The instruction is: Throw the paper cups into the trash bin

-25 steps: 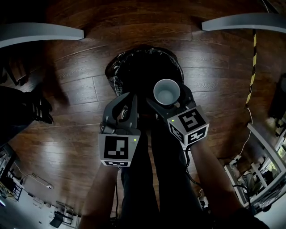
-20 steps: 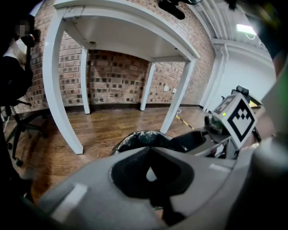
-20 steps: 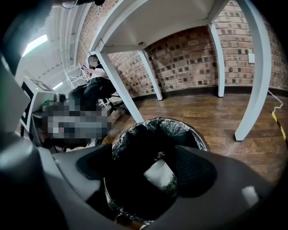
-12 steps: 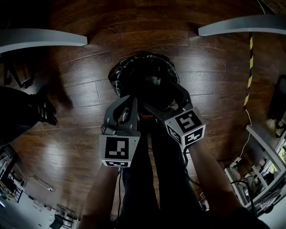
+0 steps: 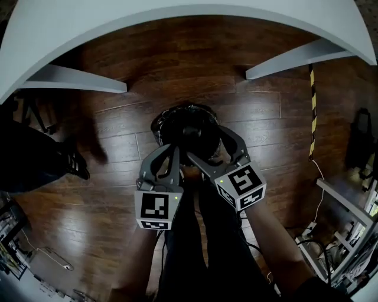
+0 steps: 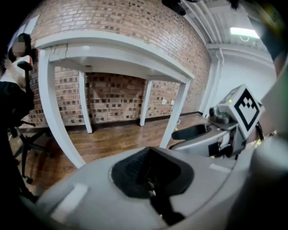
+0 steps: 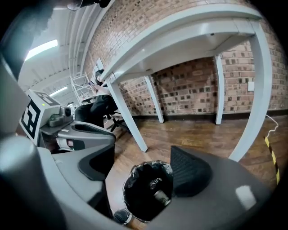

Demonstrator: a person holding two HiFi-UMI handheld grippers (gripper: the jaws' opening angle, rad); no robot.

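A trash bin (image 5: 158, 125) with a black liner stands on the wooden floor right ahead of both grippers. The right gripper view looks down into the bin (image 7: 148, 165), where a paper cup (image 7: 160, 196) lies on the bottom. My right gripper (image 5: 208, 144) hovers over the bin's near rim. Its jaws (image 7: 144, 173) are spread wide and closing, with nothing between them. My left gripper (image 5: 172, 150) is beside it, shut and empty, its black pads meeting in the left gripper view (image 6: 150, 179).
A white table (image 5: 177, 17) arches over the far side, with legs (image 5: 77, 79) left and right of the bin. A person's dark leg and shoe (image 5: 74, 165) are at the left. Yellow-black tape (image 5: 312, 112) runs along the floor at the right, near shelving.
A second ago my right gripper held a paper cup over the bin. The cup has dropped in and the jaws are empty. The head view has tilted up, showing the table.
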